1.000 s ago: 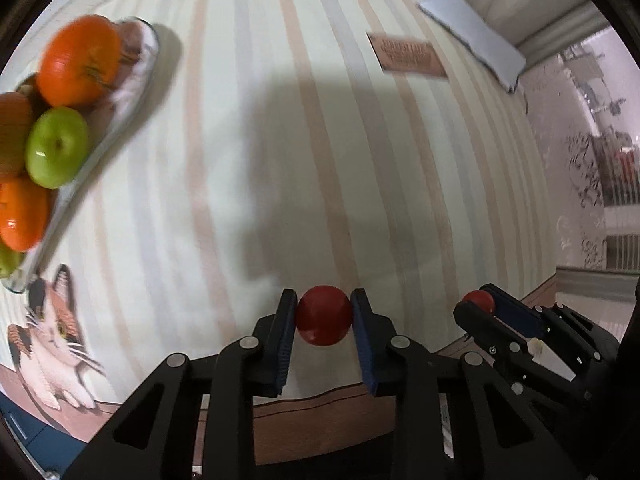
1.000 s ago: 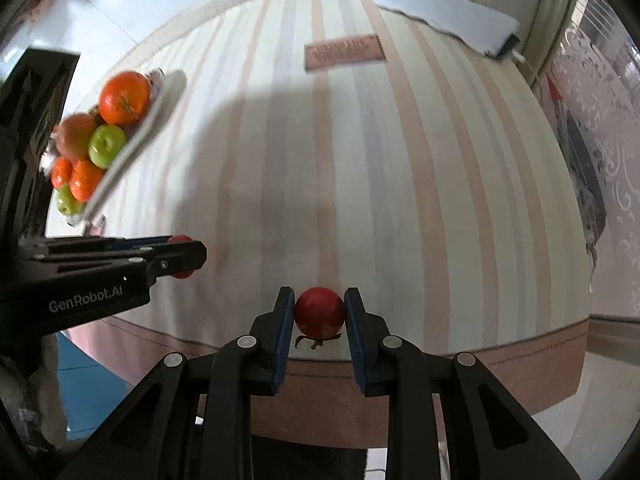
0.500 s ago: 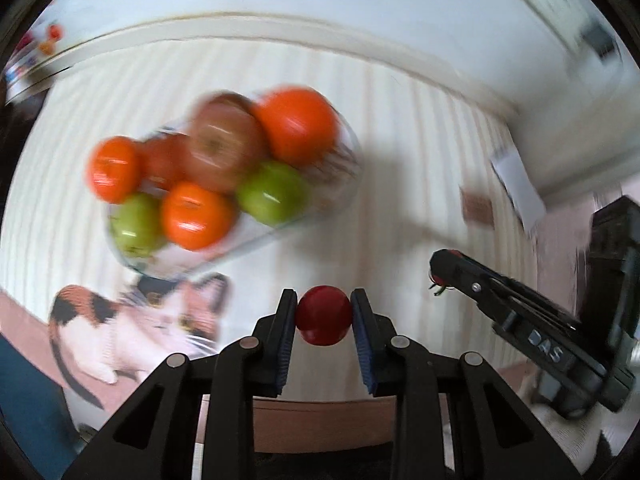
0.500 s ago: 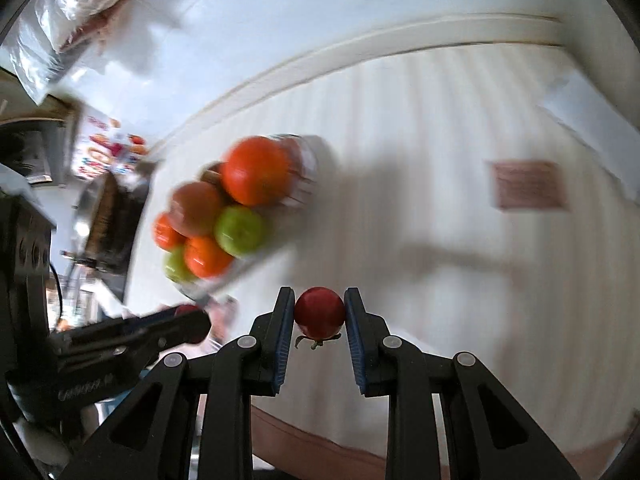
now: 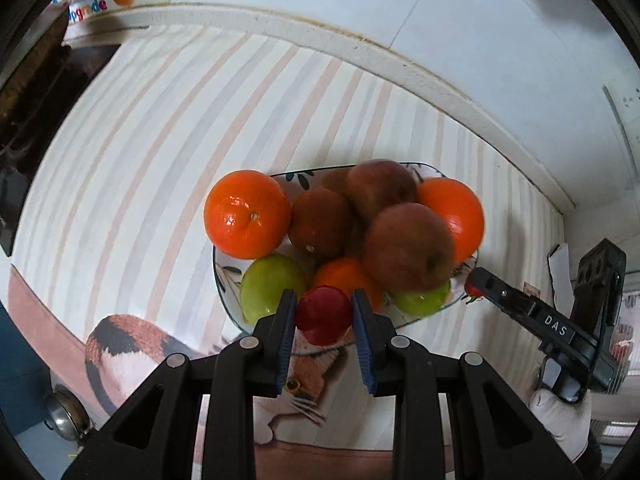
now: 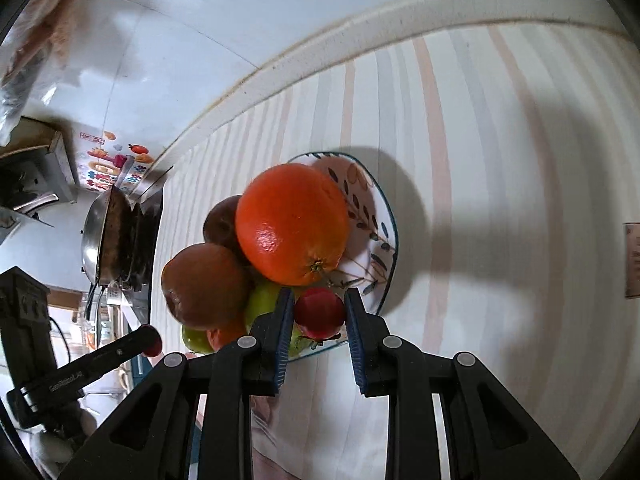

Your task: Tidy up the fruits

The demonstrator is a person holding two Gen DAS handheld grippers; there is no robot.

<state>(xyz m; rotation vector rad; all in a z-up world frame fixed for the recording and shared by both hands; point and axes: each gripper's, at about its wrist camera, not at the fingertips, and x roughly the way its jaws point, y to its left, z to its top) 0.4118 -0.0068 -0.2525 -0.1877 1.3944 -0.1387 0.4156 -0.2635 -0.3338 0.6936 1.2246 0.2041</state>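
Observation:
My left gripper [image 5: 324, 316] is shut on a small red tomato [image 5: 323, 314] and holds it over the near rim of the fruit plate [image 5: 228, 300]. The plate holds oranges [image 5: 247, 220], brown-red apples [image 5: 408, 246] and green apples [image 5: 272, 290]. My right gripper [image 6: 319, 314] is shut on a second small red tomato [image 6: 319, 312] with a green calyx, at the plate's near edge [image 6: 380, 240] below a big orange [image 6: 292, 222]. The right gripper also shows in the left wrist view [image 5: 480, 286]. The left gripper shows in the right wrist view [image 6: 148, 342].
The plate stands on a striped tablecloth [image 5: 140, 152] with a cat picture [image 5: 132, 356] near its front edge. A metal pan [image 6: 108, 240] stands at the table's left end. A brown card [image 6: 632, 264] lies to the right. A white wall [image 5: 440, 20] runs behind.
Both grippers have swung from the open middle of the table to the fruit plate, each still holding its tomato. The plate now lies right in front of both.

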